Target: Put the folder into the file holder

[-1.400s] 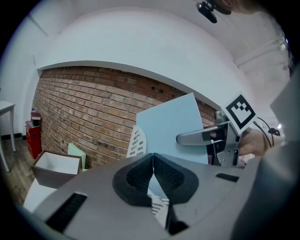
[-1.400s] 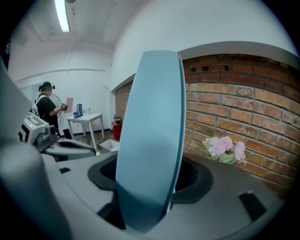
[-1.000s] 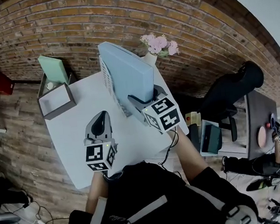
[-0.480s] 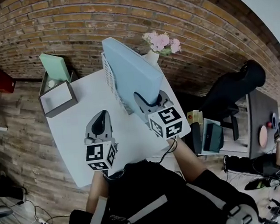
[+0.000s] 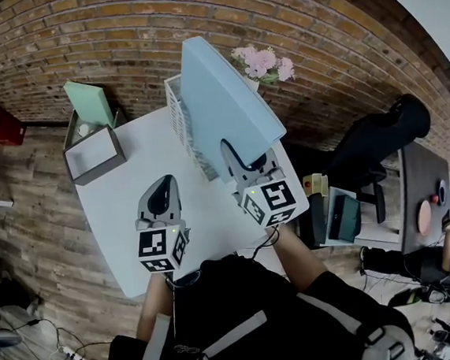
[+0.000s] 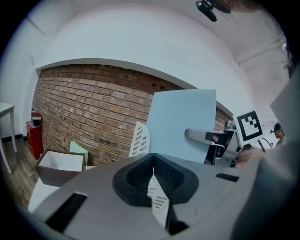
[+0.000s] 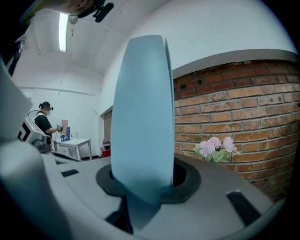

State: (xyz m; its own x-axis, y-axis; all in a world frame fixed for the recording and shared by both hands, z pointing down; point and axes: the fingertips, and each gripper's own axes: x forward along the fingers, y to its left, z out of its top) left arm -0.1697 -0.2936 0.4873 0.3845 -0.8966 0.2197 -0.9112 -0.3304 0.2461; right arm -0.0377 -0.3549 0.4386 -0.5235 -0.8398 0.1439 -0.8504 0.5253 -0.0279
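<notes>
Over white tabletop [image 5: 121,213], right gripper [image 5: 244,156], jaws just closed, pinches folder [image 5: 220,89] upright for the file holder [image 5: 178,116]; left gripper [image 5: 161,193] pressed together.

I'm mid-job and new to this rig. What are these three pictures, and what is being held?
No robot here: a person holds a two-jaw gripper in each hand. The head view looks down from the person's head; the other two views ride on the grippers. The right gripper has just closed its jaws on the light blue folder, held upright by the white file holder. The left gripper is shut and empty, over the white table. A grey open box and pink flowers also stand there.
</notes>
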